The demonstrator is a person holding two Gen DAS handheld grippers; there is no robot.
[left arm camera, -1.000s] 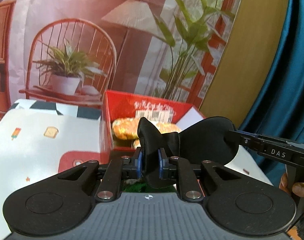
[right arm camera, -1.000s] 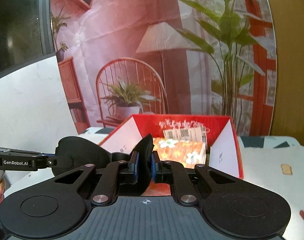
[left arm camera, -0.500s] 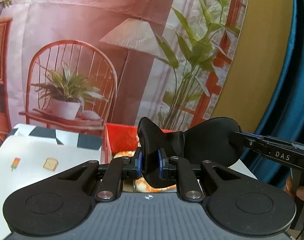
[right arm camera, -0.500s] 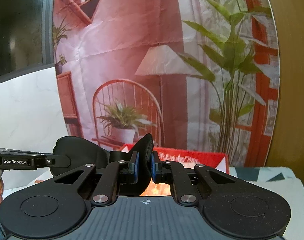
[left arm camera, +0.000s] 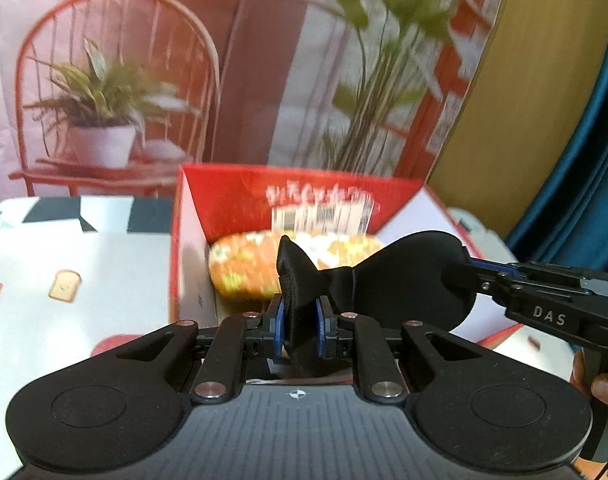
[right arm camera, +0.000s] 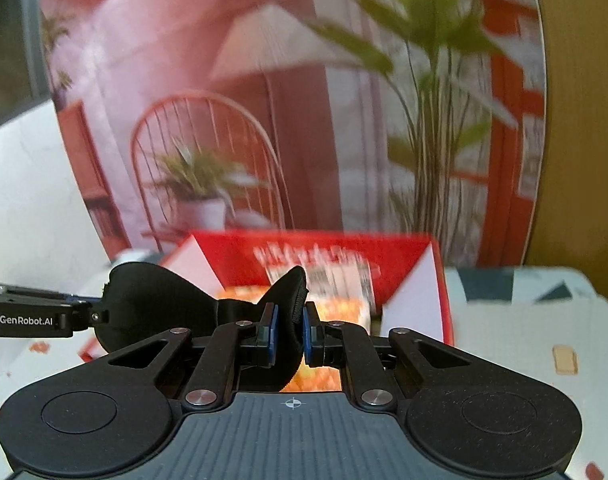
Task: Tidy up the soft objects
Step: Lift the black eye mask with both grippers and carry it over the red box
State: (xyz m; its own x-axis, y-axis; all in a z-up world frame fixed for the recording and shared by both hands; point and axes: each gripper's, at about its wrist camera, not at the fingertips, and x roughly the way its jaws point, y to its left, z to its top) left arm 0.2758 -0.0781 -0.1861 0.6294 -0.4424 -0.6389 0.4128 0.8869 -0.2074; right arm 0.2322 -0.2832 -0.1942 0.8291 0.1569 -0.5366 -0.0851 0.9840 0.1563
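Your left gripper [left arm camera: 298, 326] is clamped on one end of the black sleep mask [left arm camera: 388, 280], and your right gripper [right arm camera: 289, 334] pinches the opposite end, so the mask hangs stretched between them in front of the open red box [left arm camera: 231, 196]. Inside that box lies an orange floral cushion [left arm camera: 243, 268], with a barcode label [left arm camera: 324, 216] on the back wall. The box sits on a patterned tablecloth [left arm camera: 63, 264].
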